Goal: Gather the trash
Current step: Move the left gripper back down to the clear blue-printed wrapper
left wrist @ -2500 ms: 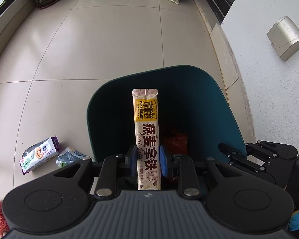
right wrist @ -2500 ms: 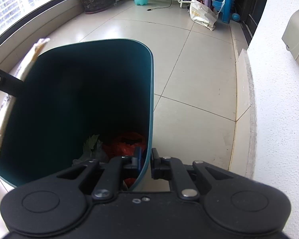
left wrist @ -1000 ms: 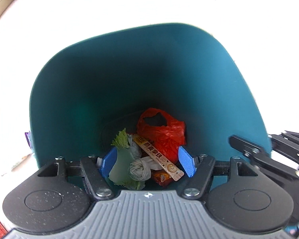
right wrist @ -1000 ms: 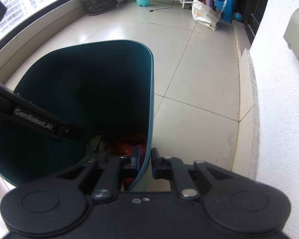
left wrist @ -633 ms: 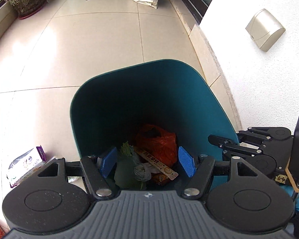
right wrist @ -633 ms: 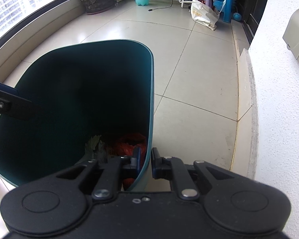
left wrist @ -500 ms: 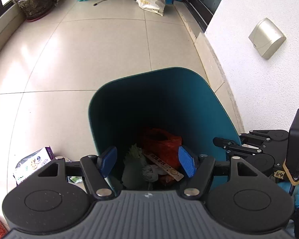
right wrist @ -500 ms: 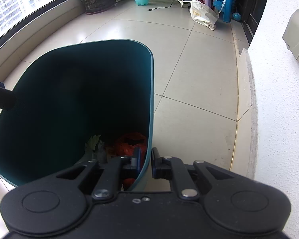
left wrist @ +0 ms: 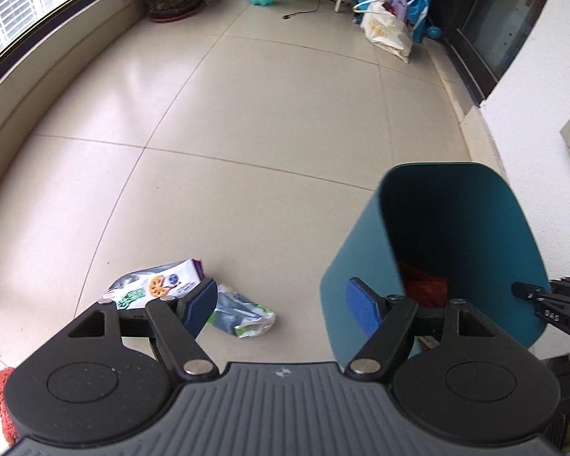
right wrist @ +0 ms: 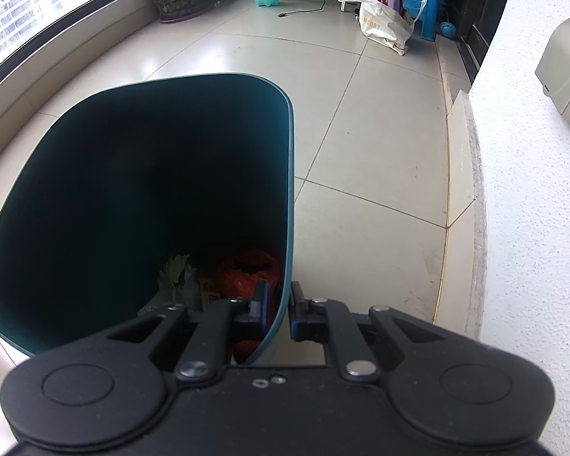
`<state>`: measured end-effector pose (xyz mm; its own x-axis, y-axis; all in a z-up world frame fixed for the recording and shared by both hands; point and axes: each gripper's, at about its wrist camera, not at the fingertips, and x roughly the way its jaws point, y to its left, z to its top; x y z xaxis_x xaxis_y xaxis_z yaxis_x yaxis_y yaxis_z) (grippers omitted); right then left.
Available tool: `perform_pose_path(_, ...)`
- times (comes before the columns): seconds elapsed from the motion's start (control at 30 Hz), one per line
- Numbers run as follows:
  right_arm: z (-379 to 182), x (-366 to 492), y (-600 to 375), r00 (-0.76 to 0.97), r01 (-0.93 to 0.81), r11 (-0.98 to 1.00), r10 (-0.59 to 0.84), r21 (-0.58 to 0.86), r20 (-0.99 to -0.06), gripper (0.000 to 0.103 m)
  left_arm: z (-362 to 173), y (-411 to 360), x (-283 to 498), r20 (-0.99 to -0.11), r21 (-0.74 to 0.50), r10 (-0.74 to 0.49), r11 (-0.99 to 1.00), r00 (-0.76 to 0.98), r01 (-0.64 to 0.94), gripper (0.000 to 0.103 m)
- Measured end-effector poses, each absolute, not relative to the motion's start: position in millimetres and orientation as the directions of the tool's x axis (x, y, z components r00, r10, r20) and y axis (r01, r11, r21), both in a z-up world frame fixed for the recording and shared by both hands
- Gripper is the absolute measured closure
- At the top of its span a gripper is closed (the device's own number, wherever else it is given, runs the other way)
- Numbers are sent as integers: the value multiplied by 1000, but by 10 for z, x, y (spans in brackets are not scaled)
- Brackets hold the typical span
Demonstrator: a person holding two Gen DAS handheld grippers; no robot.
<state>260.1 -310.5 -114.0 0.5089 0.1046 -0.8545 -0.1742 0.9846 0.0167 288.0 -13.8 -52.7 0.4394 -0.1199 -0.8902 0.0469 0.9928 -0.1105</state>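
A: Item one, tongs?

B: My left tongs [left wrist: 281, 306] are empty; their jaws have just been opening and now stand wide above the floor [left wrist: 247, 152]. My right tongs [right wrist: 279, 313] are nipped narrow on the bin [right wrist: 290, 190] rim, one pad inside and one outside.

A: Item two, trash not yet in?

B: Two pieces on the floor, left of the bin: a white biscuit pack [left wrist: 155, 285], partly behind my left pad, and a crumpled wrapper [left wrist: 243, 313] just beside it.

A: Handling?

B: Both look light, thin and crinkly, likely slick film. I'd pinch the wrapper across a raised fold, the pack across its narrow width, since flat film may slide away.

A: Item three, bin contents?

B: A red bag [right wrist: 247, 271] and a leaf [right wrist: 174, 271] at the bottom.
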Motion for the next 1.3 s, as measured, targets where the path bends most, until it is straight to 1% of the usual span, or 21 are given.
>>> perform_pose_path(0.17, -1149, 2599, -3047, 505, -178, 984, 83, -9, -859, 93, -935, 319, 2973, -919, -84, -66, 996, 389, -29, 29)
perform_pose_path(0.3, -1147, 2591, -3002, 503, -183, 982, 63, -35, -862, 93, -1411, 438, 3106, -944, -118, -89, 990, 316, -74, 29)
perform_pose_path(0.4, -1141, 2576, -2984, 500, -191, 980, 50, -54, -865, 93, -1742, 370, 3244, -955, -93, -62, 991, 291, -93, 29)
perform_pose_path(0.6, -1153, 2595, -2951, 494, -205, 976, 35, -78, -869, 92, -2294, 187, 3426, -969, -121, -84, 981, 234, -149, 29)
perform_pose_path(0.8, -1150, 2593, -2936, 490, -228, 970, 37, -87, -871, 92, -2690, 19, 3605, -979, -41, -10, 988, 202, -146, 29)
perform_pose_path(1.0, -1159, 2587, -2906, 493, -232, 968, 30, -98, -870, 92, -3150, 69, 3692, -993, -38, -9, 970, 119, -241, 29)
perform_pose_path(1.17, -1182, 2589, -2882, 490, -233, 967, 23, -106, -871, 92, -3358, 39, 3638, -997, -16, 2, 976, 83, -217, 30)
perform_pose_path(1.2, -1183, 2588, -2878, 490, -232, 967, 22, -105, -872, 92, -3372, 43, 3622, -997, -13, 6, 976, 83, -216, 34)
perform_pose_path(1.23, -1182, 2587, -2876, 489, -231, 967, 23, -105, -872, 92, -3395, 49, 3599, -997, -15, 2, 977, 82, -214, 40)
perform_pose_path(1.27, -1180, 2587, -2873, 489, -231, 967, 21, -106, -872, 92, -3410, 57, 3581, -997, -20, -4, 977, 76, -213, 52)
perform_pose_path(1.3, -1178, 2588, -2870, 490, -231, 967, 20, -107, -872, 92, -3420, 62, 3564, -998, -20, -5, 977, 70, -214, 60)
